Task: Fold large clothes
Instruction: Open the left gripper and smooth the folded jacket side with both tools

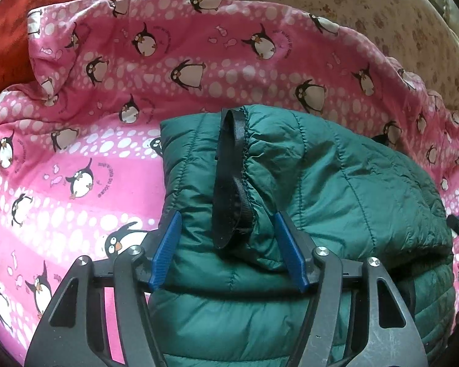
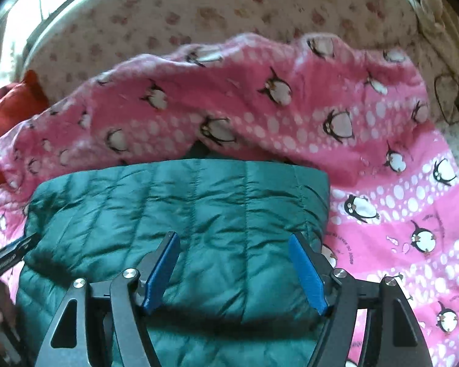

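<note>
In the lower centre of both wrist views we see the green quilted puffer jacket (image 1: 336,183), folded into a puffy, glossy bundle with stitched channels; in the left view a black satin-lined cuff opening (image 1: 232,180) with a gathered edge gapes on top. It lies on a soft pink blanket (image 1: 85,140) printed with penguins and white dots, rumpled along its far edge.

The left gripper (image 1: 228,249) has its ribbed blue fingers (image 1: 166,250) wide apart, straddling the sleeve end; they seem to brush the fabric, though we cannot be sure of contact. The right gripper (image 2: 234,270) is likewise spread wide over the jacket's folded edge, clamping nothing.

Beneath lies a bed with a cream floral sheet (image 2: 183,9), and an orange-red cushion (image 1: 46,6) sits at the upper left of the frame.
</note>
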Available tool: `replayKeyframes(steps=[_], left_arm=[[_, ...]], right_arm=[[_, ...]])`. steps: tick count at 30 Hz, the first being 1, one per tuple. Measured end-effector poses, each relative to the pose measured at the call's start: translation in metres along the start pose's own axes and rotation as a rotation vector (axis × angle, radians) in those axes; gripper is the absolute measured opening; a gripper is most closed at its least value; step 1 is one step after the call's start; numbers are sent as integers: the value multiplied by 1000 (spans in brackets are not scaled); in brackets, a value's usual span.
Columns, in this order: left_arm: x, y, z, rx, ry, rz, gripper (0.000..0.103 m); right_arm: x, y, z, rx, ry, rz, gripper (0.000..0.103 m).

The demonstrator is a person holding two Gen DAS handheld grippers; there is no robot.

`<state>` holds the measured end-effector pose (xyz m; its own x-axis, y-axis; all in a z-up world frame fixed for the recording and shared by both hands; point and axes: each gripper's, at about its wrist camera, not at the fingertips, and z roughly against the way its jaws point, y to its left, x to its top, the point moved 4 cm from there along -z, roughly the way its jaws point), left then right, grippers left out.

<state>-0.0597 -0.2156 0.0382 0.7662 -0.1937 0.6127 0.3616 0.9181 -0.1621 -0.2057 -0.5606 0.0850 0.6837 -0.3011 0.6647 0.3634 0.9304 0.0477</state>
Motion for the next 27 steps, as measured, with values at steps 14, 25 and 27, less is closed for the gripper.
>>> replayKeyframes(steps=[14,25,27], left_arm=[[-4,-4,-4,12,-6,-27,69],[-9,-4,3,2,-16,-37,69],[-11,-2,7,-4,-16,-33,69]], right_arm=[[-27,-29,1,-95,44,-62,78],[-44,-40,-20,-122,100,-91,79],[-44,-41,-6,-120,89,-100,79]])
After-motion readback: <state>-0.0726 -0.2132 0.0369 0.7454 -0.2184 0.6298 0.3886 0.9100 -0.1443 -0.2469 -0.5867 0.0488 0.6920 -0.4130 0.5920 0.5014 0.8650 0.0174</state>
